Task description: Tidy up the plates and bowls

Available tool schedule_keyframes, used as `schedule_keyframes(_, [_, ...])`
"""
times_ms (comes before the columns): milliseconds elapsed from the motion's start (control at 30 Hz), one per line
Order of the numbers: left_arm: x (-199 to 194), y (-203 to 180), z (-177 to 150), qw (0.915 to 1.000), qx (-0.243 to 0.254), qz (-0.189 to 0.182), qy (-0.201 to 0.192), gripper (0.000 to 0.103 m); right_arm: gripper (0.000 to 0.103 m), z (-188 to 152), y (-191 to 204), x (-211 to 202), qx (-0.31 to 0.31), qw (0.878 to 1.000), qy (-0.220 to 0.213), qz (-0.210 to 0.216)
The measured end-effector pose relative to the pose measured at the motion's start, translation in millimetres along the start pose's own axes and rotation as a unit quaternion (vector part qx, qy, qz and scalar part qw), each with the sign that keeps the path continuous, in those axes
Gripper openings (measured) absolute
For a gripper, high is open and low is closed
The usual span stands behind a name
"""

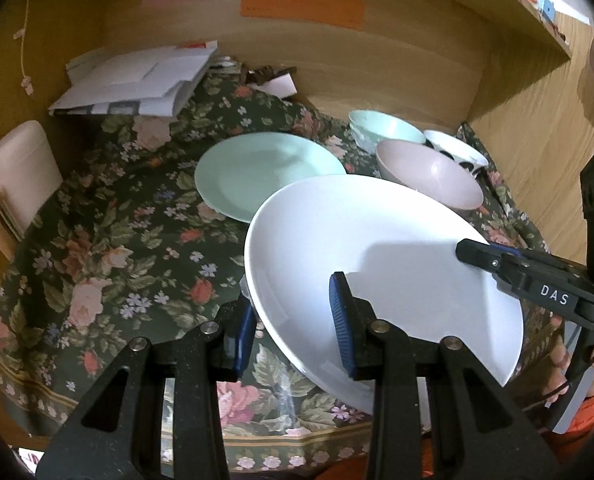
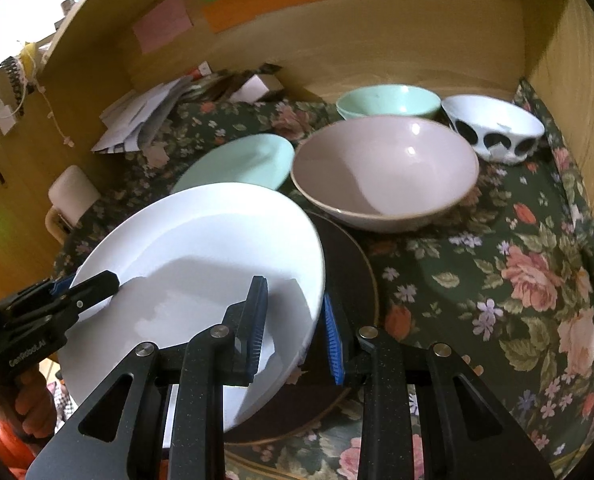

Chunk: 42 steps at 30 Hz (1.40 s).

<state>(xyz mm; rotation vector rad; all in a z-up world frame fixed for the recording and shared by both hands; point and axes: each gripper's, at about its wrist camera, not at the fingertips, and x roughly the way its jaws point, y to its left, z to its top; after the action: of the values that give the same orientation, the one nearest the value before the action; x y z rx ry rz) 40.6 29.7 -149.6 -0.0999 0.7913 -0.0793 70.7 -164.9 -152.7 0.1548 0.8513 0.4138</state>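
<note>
A white plate (image 1: pixel 381 264) is held tilted above the floral cloth, also in the right wrist view (image 2: pixel 201 248). My left gripper (image 1: pixel 293 328) straddles its left rim, one pad above and one below. My right gripper (image 2: pixel 295 332) straddles its right rim the same way. Both look closed on the rim. A dark plate (image 2: pixel 353 280) lies under the white one. A mint plate (image 1: pixel 265 168) lies behind, also in the right wrist view (image 2: pixel 241 164). A pink bowl (image 2: pixel 385 176), a mint bowl (image 2: pixel 389 100) and a black-and-white bowl (image 2: pixel 493 128) stand at the back right.
Wooden walls (image 1: pixel 377 64) enclose the floral cloth (image 1: pixel 109 240) at the back and right. A pile of papers (image 1: pixel 137 84) lies at the back left. A white mug-like container (image 1: pixel 17 176) stands at the left edge.
</note>
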Motion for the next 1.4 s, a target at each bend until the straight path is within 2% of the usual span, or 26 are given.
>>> schedule_keyframes(233, [18.4,-2.3,-8.6,0.9996,-0.009,-0.002,0.027,0.034,0.024,-8.5,-9.2,9.5,0.010,1.000,0.019,-0.002])
schedule_keyframes(833, [45.8,3.6,-11.2,0.9979,-0.031,-0.014,0.055,0.035,0.025,-3.2,-15.9,22.1,0.000,0.999,0.033,-0.006])
schedule_keyframes(1067, [48.8,4.4,-10.8,0.9981,-0.017,-0.015,0.058,0.034,0.025,-1.2,-18.9,19.3,-0.006,0.999,0.039,-0.004])
schedule_keyframes(1233, [49.2,0.3,-11.8,0.9986,0.005,-0.008,0.052,0.034,0.025,-1.5,-17.9,8.2,-0.023,0.999,0.021,-0.037])
schedule_keyframes(1400, [47.9,-1.5,-10.9,0.9989,0.014,-0.004,0.046,0.034,0.025,1.0,-22.6,0.3,-0.022,0.999,0.016,-0.043])
